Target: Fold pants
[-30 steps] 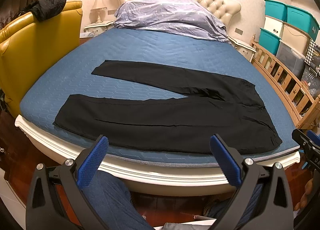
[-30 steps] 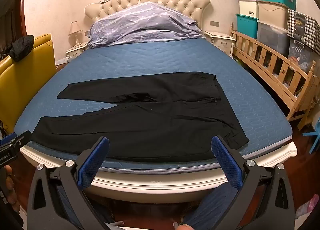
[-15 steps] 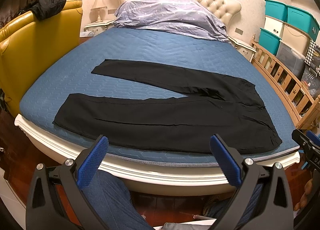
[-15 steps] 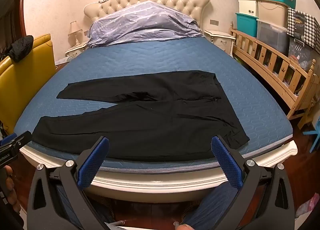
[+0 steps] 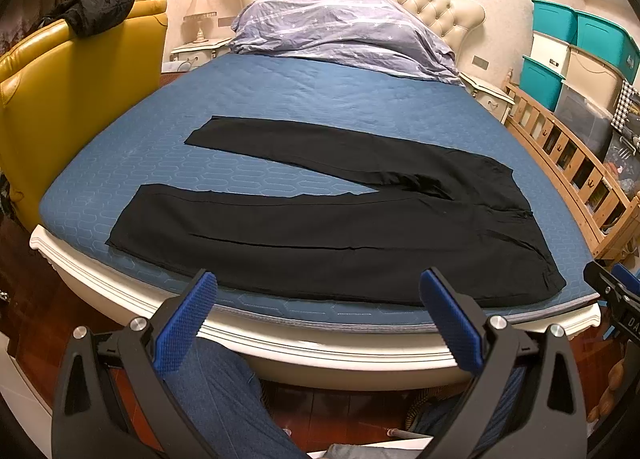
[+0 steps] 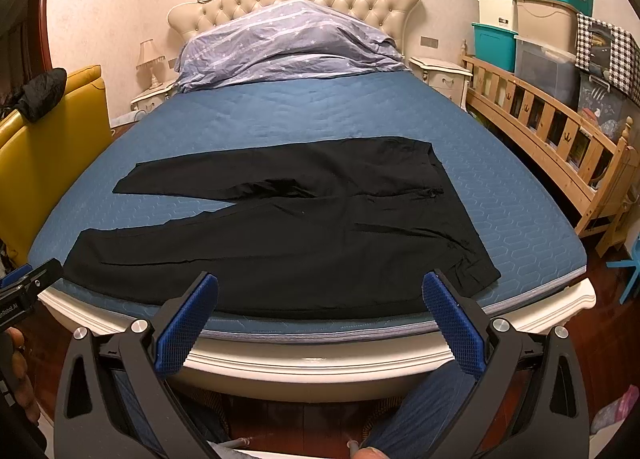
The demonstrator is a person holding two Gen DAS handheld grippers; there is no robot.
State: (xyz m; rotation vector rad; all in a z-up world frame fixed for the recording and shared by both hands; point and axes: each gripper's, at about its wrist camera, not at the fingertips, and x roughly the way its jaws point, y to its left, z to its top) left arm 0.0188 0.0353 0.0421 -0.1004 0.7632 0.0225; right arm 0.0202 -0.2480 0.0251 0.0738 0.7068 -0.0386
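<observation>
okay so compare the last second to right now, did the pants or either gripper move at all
Nothing visibly changed. The black pants lie spread flat on the blue mattress just as before, and the left gripper and right gripper are open, short of the bed edge, holding nothing.

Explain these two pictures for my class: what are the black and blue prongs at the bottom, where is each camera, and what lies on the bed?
A person holds a hand-held gripping tool in each hand; no robot arm is involved. Each tool carries a camera looking forward along its two fingers. One picture comes from the left tool, the other from the right tool. Both are open and hold nothing. Black pants lie spread flat on the blue bed, legs apart, unfolded. A purple duvet sits by the headboard.
</observation>
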